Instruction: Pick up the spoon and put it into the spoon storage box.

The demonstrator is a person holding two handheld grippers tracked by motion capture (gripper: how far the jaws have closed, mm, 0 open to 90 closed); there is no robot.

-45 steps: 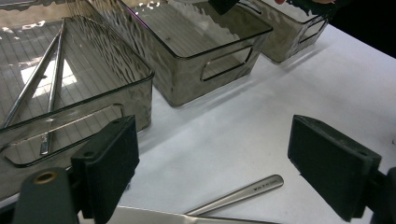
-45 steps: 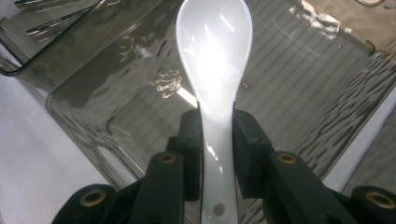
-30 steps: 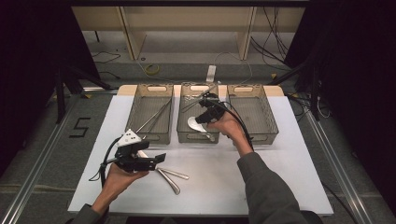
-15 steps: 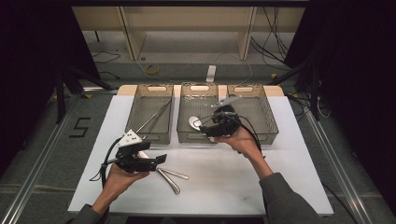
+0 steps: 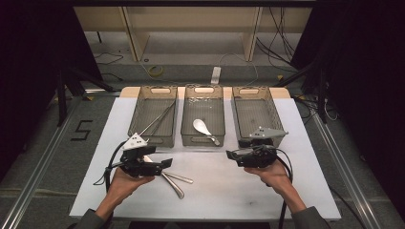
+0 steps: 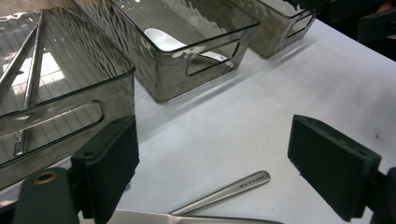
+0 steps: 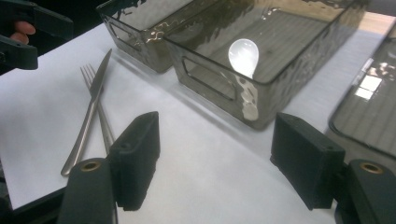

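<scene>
A white spoon [image 5: 203, 128] [image 6: 163, 39] [image 7: 243, 53] lies in the middle bin [image 5: 203, 141] of three smoky clear bins. A knife [image 5: 175, 189] [image 7: 81, 140] and a fork [image 5: 184, 180] [image 7: 88, 77] [image 6: 229, 191] lie crossed on the white table. My left gripper [image 5: 165, 162] [image 6: 219, 163] hovers open just above their handles. My right gripper [image 5: 232, 155] [image 7: 224, 163] is low over the table in front of the right bin [image 5: 248, 110] and points left. Its jaws have just been opening and stand open with nothing between them.
The left bin [image 5: 153, 138] holds long thin metal sticks [image 5: 160, 119] [image 6: 30, 70]. The white table top [image 5: 219, 191] ends at metal rails on both sides. Shelving and cables lie on the floor beyond the bins.
The right gripper has drawn back from the middle bin toward the right and the near side, leaving the spoon lying in that bin. The left gripper has stayed put.
</scene>
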